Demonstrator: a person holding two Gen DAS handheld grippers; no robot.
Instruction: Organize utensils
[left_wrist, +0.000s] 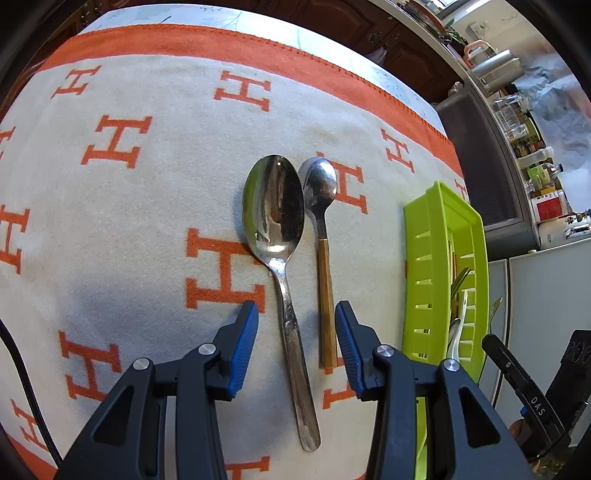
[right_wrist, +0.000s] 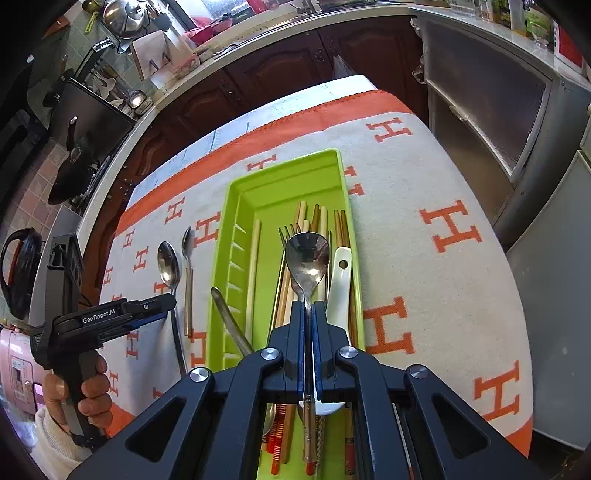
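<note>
Two spoons lie side by side on the H-patterned blanket (left_wrist: 129, 221): a large steel spoon (left_wrist: 273, 206) and a smaller spoon with a wooden handle (left_wrist: 325, 280). My left gripper (left_wrist: 295, 310) is open just above them. Its blue pads (left_wrist: 245, 343) stand on either side of both handles without touching them. To the right is a green slotted tray (right_wrist: 229, 221) holding chopsticks (right_wrist: 301, 218), a fork and a white ceramic spoon (right_wrist: 340, 288). My right gripper (right_wrist: 308, 306) is shut on a steel spoon (right_wrist: 307, 254) over the tray, bowl pointing away.
A steel handle (right_wrist: 231, 321) leans across the tray's left wall. A person's hand (right_wrist: 92, 384) holds the left gripper (right_wrist: 162, 306). The blanket ends at an orange border (right_wrist: 280, 122) near the far table edge. Dark cabinets and a cluttered counter lie beyond.
</note>
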